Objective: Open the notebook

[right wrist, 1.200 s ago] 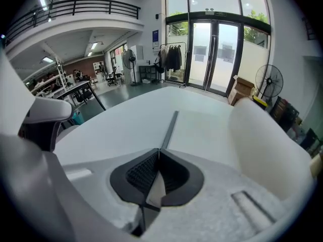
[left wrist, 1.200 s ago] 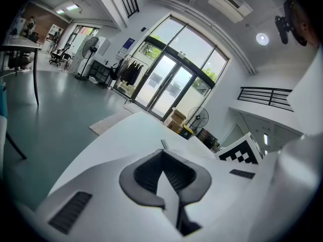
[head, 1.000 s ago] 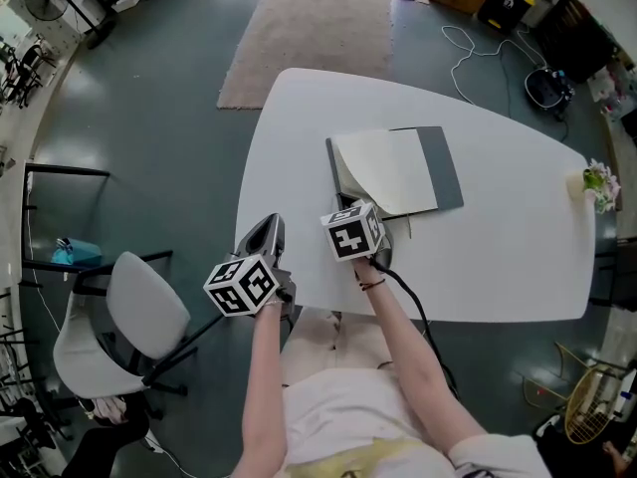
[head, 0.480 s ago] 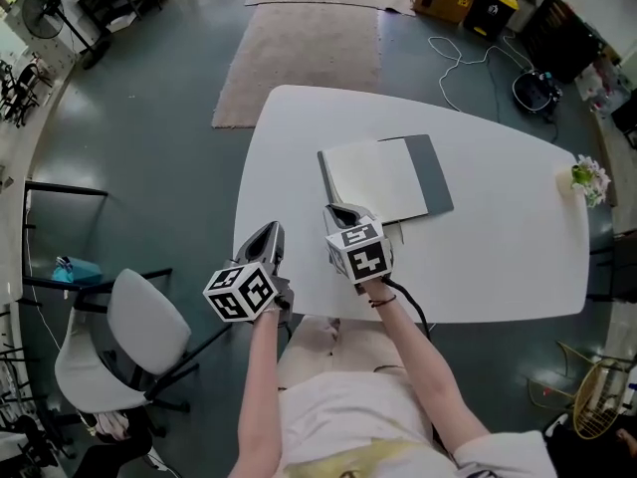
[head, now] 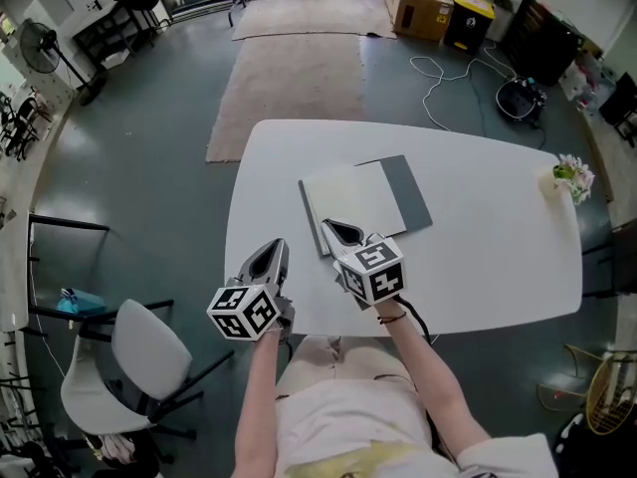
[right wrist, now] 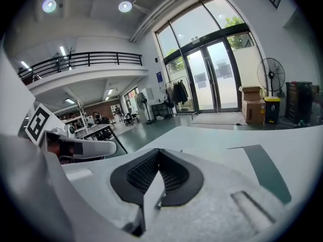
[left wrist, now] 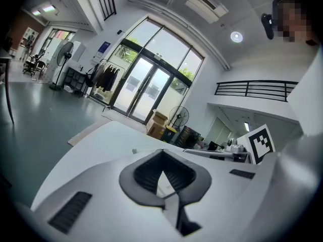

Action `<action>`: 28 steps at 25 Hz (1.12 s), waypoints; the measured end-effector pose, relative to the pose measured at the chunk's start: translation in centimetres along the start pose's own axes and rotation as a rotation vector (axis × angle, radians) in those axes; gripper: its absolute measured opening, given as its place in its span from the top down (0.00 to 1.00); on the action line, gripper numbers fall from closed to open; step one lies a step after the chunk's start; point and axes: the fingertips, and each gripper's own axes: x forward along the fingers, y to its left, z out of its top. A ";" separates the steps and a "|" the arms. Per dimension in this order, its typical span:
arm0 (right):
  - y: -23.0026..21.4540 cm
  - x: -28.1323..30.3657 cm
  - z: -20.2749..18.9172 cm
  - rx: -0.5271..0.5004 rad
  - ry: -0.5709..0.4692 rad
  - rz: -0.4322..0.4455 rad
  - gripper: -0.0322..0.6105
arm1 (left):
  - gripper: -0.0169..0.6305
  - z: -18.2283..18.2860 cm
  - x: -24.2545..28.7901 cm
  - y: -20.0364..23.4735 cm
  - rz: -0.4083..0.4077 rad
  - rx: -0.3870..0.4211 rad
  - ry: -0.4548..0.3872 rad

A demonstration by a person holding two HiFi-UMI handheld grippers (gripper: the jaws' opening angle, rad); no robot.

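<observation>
The notebook [head: 358, 205] lies flat on the white table [head: 498, 257], a white page showing on its left and a grey cover [head: 406, 193] on its right. My right gripper [head: 336, 229] hangs above the table just short of the notebook's near-left corner, shut with nothing in it. In the right gripper view its jaws [right wrist: 159, 173] meet at the tips, with the page [right wrist: 217, 150] and grey cover [right wrist: 265, 171] beyond. My left gripper [head: 277, 244] is to the left, near the table's front edge, shut and empty [left wrist: 162, 171].
A small potted plant [head: 570, 177] stands at the table's right end. A grey chair [head: 129, 357] is at the near left on the floor. A rug [head: 284, 78], cardboard boxes [head: 418, 3] and cables [head: 448, 78] lie beyond the table.
My right gripper has risen off the notebook's near-left corner and drawn back toward me. The left gripper has lifted a little too. The notebook has stayed flat.
</observation>
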 end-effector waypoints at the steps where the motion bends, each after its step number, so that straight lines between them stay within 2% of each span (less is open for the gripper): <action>1: -0.4 -0.6 0.3 0.003 -0.016 0.004 0.94 | 0.97 0.2 0.1 -0.6 -0.008 0.010 -0.005; 8: -3.2 -5.7 1.8 0.033 -0.116 0.032 0.94 | 0.97 1.0 0.8 -4.6 -0.039 0.081 -0.036; 16: -5.0 -10.4 4.8 0.068 -0.245 0.060 0.94 | 0.97 3.0 0.4 -7.5 -0.034 0.144 -0.114; 22: -6.8 -13.0 6.4 0.070 -0.292 0.035 0.94 | 0.97 4.4 0.0 -9.1 -0.038 0.200 -0.130; 28: -8.5 -14.6 7.4 0.077 -0.338 -0.008 0.94 | 0.97 5.3 0.4 -9.4 -0.043 0.218 -0.148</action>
